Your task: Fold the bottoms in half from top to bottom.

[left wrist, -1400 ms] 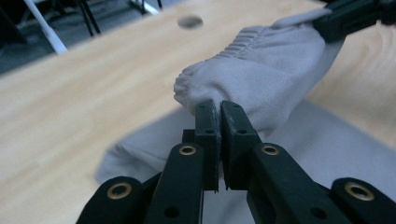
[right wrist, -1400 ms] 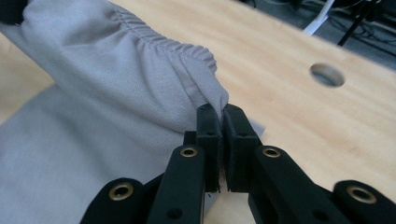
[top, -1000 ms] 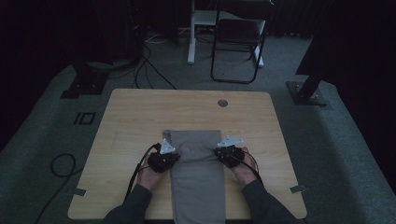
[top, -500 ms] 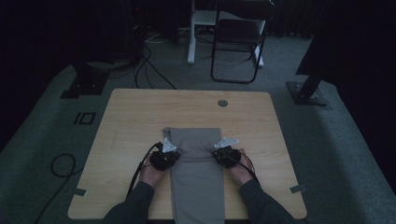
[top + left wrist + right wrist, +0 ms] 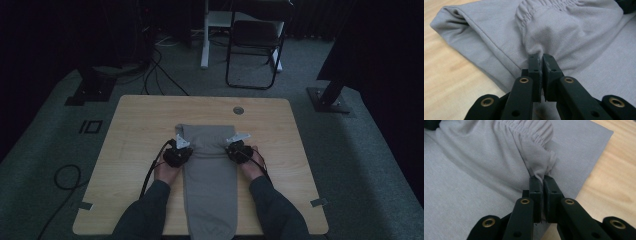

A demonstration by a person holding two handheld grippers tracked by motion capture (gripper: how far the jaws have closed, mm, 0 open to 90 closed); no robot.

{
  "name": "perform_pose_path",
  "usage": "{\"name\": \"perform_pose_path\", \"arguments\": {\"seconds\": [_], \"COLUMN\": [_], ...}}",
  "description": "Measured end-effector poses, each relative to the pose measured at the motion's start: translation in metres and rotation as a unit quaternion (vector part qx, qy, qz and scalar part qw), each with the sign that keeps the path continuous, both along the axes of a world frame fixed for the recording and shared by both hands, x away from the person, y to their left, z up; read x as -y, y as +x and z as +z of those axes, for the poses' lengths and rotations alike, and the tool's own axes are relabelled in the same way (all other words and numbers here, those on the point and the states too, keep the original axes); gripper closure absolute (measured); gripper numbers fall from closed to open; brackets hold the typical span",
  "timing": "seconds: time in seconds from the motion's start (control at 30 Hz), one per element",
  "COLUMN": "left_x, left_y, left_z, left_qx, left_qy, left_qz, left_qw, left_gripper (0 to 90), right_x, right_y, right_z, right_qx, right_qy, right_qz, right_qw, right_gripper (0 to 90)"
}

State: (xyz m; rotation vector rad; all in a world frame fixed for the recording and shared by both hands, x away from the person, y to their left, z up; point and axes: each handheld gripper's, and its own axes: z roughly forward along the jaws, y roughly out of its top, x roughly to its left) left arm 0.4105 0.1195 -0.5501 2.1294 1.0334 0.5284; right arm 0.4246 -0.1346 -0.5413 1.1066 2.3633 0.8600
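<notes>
A pair of grey trousers (image 5: 210, 175) lies lengthwise on the wooden table (image 5: 135, 130), its far end folded back toward the person. The left gripper (image 5: 180, 150) is shut on the elastic waistband at the left side; in the left gripper view the grey cloth (image 5: 564, 32) is pinched in the left gripper (image 5: 540, 57). The right gripper (image 5: 235, 148) is shut on the waistband's right side; in the right gripper view the gathered fabric (image 5: 534, 147) runs into the right gripper (image 5: 541, 178). Both hands rest beside the garment.
A round cable hole (image 5: 238, 110) sits near the table's far edge. A folding chair (image 5: 255, 45) and a white desk leg (image 5: 205, 35) stand behind the table. Black stand bases (image 5: 330, 97) and cables (image 5: 65, 175) lie on the grey carpet.
Both grippers have drawn the waistband toward the person, so the folded-back part of the trousers is longer and the fold lies farther along the cloth.
</notes>
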Motion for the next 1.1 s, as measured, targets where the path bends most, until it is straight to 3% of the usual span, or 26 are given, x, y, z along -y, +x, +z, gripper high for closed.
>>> {"name": "perform_pose_path", "arguments": {"seconds": [0.13, 0.3, 0.6, 0.73, 0.77, 0.87, 0.9, 0.97, 1.03, 1.07, 1.1], "left_x": [0.001, 0.002, 0.005, 0.000, -0.005, -0.010, -0.010, -0.012, -0.013, -0.014, -0.014], "left_y": [0.016, 0.031, 0.045, 0.040, 0.036, 0.026, 0.026, 0.012, 0.007, -0.007, -0.007], "left_z": [0.000, 0.001, 0.005, 0.016, 0.028, 0.051, 0.051, 0.073, 0.078, 0.090, 0.090], "left_qx": [-0.003, -0.006, -0.017, -0.012, 0.001, 0.023, 0.023, 0.050, 0.055, 0.069, 0.069], "left_qy": [-0.007, 0.000, 0.002, -0.014, -0.026, -0.049, -0.049, -0.064, -0.067, -0.070, -0.070], "left_qz": [0.015, 0.025, 0.044, 0.040, 0.037, 0.031, 0.031, 0.020, 0.016, 0.003, 0.003], "left_qw": [0.9999, 0.9997, 0.9989, 0.9990, 0.9990, 0.9981, 0.9981, 0.9965, 0.9961, 0.9952, 0.9952], "left_gripper": [85.7, 85.7, 85.8, 85.8, 85.9, 86.0, 86.0, 86.0, 86.0, 85.9, 85.9], "right_x": [-0.003, -0.007, -0.008, -0.004, -0.001, 0.004, 0.004, 0.007, 0.008, 0.009, 0.010], "right_y": [0.014, 0.027, 0.046, 0.043, 0.040, 0.033, 0.033, 0.020, 0.011, 0.005, -0.001], "right_z": [0.000, 0.001, 0.002, 0.011, 0.022, 0.040, 0.040, 0.058, 0.066, 0.070, 0.073], "right_qx": [-0.001, -0.001, -0.012, -0.015, -0.007, 0.013, 0.013, 0.037, 0.052, 0.058, 0.063], "right_qy": [0.000, -0.010, 0.010, 0.023, 0.041, 0.058, 0.058, 0.066, 0.064, 0.062, 0.064], "right_qz": [-0.013, -0.018, -0.041, -0.048, -0.047, -0.038, -0.038, -0.026, -0.019, -0.011, -0.006], "right_qw": [0.9999, 0.9998, 0.9990, 0.9985, 0.9980, 0.9975, 0.9975, 0.9968, 0.9965, 0.9963, 0.9960], "right_gripper": [86.9, 86.8, 86.7, 86.8, 86.8, 86.8, 86.8, 86.8, 86.8, 86.8, 86.9]}}
